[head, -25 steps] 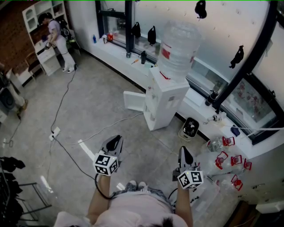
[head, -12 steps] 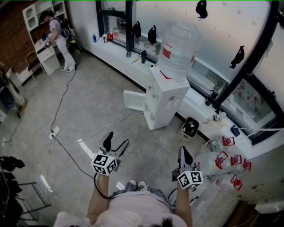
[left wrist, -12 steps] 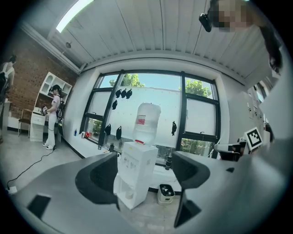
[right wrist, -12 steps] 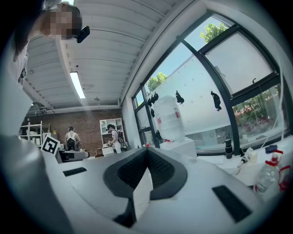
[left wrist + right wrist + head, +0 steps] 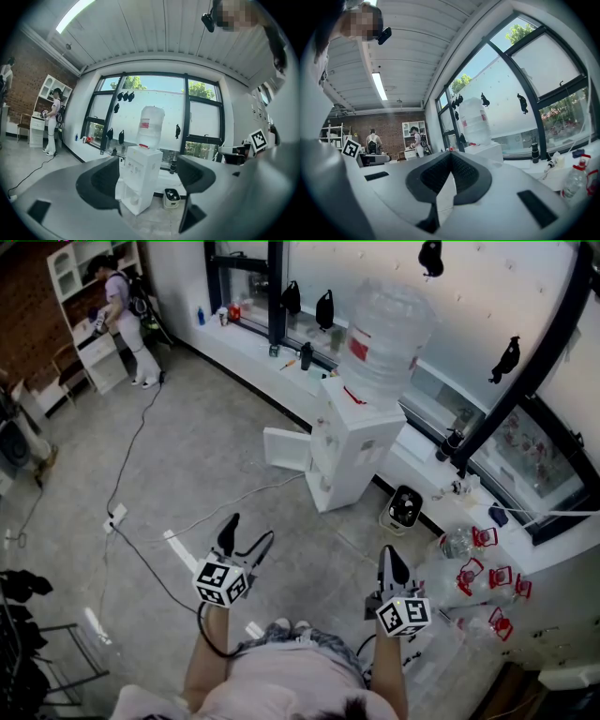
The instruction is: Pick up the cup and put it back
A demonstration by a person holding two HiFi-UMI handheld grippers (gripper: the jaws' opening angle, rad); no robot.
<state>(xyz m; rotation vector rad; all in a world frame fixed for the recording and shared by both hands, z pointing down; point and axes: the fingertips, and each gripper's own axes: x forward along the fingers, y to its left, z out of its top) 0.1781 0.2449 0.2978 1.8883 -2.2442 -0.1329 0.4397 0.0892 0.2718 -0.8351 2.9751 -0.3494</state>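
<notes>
A white water dispenser [image 5: 349,451] with a large clear bottle [image 5: 384,334] stands by the window, its lower door [image 5: 284,450] swung open. In the left gripper view a small pale round thing [image 5: 133,200], possibly the cup, sits in the dispenser's [image 5: 140,180] low compartment; it is too small to be sure. My left gripper [image 5: 247,535] [image 5: 147,180] is held above the floor well short of the dispenser. Its jaws have just been opening and stand wide apart with nothing between them. My right gripper [image 5: 391,563] [image 5: 450,176] hovers to the right, shut and empty.
A small white fan [image 5: 403,510] sits on the floor right of the dispenser. Several clear bottles with red caps [image 5: 473,563] lie at the right. Cables and a power strip [image 5: 117,519] cross the floor at left. A person [image 5: 127,320] stands by shelves far left.
My left gripper's jaws have gone from shut to wide open, with nothing in them. The right gripper has stayed shut and still.
</notes>
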